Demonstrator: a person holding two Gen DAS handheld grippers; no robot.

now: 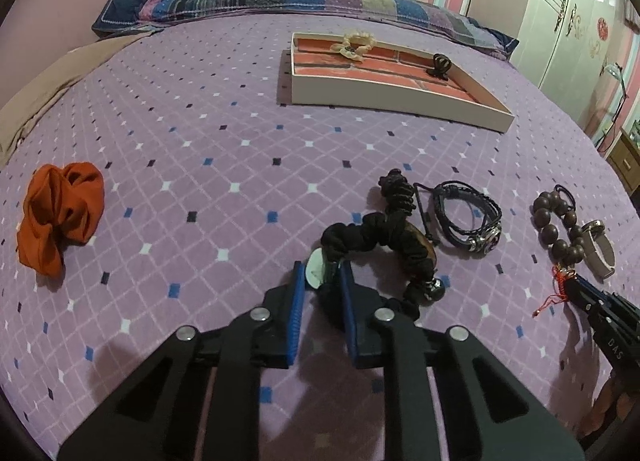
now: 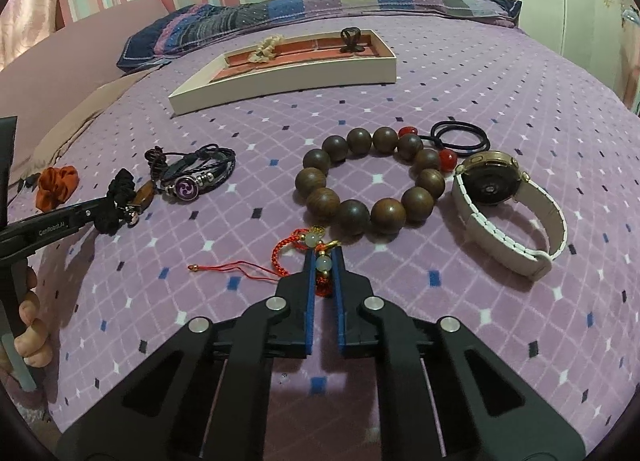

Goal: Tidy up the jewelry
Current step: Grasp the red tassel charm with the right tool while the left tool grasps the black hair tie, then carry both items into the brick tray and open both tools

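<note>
On a bed covered with a lilac diamond-patterned bedspread (image 1: 200,133), both hand-held grippers are down among scattered pieces of jewelry. The left gripper (image 1: 323,273) has its blue-padded jaws clamped on a black ruched fabric bracelet with charms (image 1: 384,237), pinching a pale disc charm at its near end. Just beyond lies a dark braided leather bracelet with a round purple medallion (image 2: 192,177), and well to the left an orange fabric scrunchie (image 1: 60,217).

The right gripper (image 2: 323,261) is pressed together on a red cord bracelet with pale beads (image 2: 308,253), one pale bead caught between the pads while the red tails trail left on the cover. Directly past it rests a ring of large brown wooden beads (image 2: 368,181), touching a gold-cased watch with a white strap (image 2: 508,209) and a thin black hair tie (image 2: 460,135).

Farther back sits a shallow white tray with a brick-red lining (image 1: 384,91), holding a cream scrunchie (image 1: 354,45) and a small black hair claw (image 1: 440,65).
</note>
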